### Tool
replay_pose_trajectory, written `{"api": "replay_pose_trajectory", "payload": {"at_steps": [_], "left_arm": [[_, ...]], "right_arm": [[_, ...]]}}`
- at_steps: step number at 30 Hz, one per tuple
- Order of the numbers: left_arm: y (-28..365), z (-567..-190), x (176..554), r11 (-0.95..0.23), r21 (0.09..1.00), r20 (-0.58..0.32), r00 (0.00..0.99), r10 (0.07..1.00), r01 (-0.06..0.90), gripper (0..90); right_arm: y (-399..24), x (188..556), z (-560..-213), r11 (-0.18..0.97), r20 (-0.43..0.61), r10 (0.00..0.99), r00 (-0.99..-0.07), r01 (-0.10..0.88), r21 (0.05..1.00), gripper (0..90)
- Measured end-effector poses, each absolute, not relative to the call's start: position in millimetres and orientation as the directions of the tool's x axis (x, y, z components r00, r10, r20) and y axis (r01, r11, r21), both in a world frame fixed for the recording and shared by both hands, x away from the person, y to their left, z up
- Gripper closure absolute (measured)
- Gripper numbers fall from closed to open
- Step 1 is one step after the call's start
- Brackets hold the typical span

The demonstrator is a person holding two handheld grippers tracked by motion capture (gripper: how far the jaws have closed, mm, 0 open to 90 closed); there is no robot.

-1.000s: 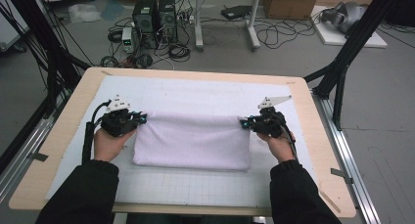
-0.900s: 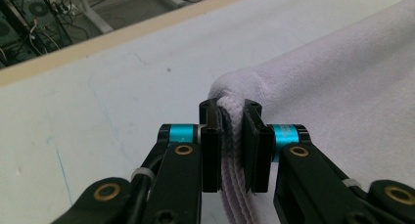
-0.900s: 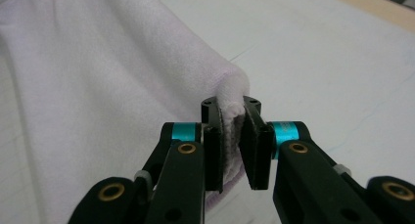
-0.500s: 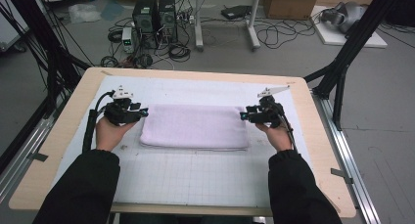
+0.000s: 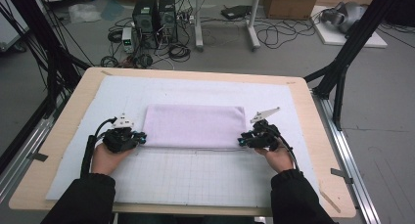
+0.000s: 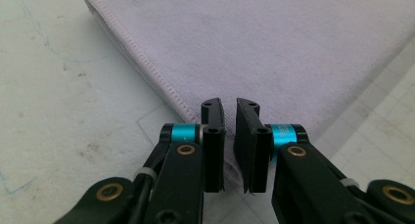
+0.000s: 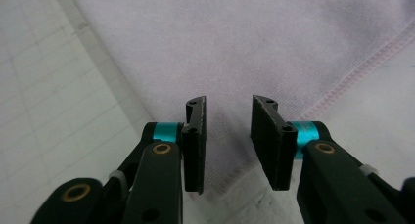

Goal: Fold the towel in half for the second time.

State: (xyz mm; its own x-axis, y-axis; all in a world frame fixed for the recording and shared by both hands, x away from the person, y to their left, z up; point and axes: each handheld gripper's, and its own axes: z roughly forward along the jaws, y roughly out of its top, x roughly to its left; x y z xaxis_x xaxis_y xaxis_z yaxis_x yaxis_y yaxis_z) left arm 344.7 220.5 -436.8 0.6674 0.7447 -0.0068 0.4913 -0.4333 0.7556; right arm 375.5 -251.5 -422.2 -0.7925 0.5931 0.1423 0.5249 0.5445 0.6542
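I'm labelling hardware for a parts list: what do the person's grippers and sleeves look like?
Both the left gripper and the right gripper are black, with flat black jaws, turquoise collars and brass-coloured rivets. A black cable trails from the left one; a grey three-cornered plate tops the right. The sleeves are black.

One overhead camera, two claw-mounted close-ups
High view looks forward and down over the worktop (image 5: 313, 136); each claw view sits close above the folded lilac towel (image 5: 195, 126), facing twelve o'clock; all share it

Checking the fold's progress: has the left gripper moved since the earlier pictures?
Yes. In the high view the left gripper has come toward the table's near edge, away from the far one, and is now at the near left corner of the folded lilac towel.
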Motion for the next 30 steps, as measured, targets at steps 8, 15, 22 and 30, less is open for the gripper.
{"api": "replay_pose_trajectory", "payload": {"at_steps": [8, 15, 22, 30], "left_arm": [[224.8, -427.8, 337.1, -0.375, 0.803, -0.039, 0.669, 0.742, 0.463, 69.2], [227.2, -416.4, 326.5, -0.334, 0.835, -0.040, 0.654, 0.756, 0.437, 50.3], [230.5, -411.1, 316.6, -0.296, 0.845, -0.079, 0.651, 0.755, 0.446, 41.8], [232.6, -409.3, 300.9, -0.309, 0.851, -0.072, 0.678, 0.732, 0.425, 39.0]], "right_arm": [[-253.7, 372.3, -414.0, 0.495, 0.147, 0.609, -0.779, 0.518, 0.698, 61.1], [-254.9, 364.0, -403.1, 0.448, 0.147, 0.628, -0.764, 0.509, 0.735, 42.0], [-251.5, 354.8, -396.5, 0.441, 0.102, 0.661, -0.743, 0.495, 0.749, 18.2], [-256.8, 340.9, -392.9, 0.361, 0.116, 0.675, -0.729, 0.463, 0.809, 11.0]]}}
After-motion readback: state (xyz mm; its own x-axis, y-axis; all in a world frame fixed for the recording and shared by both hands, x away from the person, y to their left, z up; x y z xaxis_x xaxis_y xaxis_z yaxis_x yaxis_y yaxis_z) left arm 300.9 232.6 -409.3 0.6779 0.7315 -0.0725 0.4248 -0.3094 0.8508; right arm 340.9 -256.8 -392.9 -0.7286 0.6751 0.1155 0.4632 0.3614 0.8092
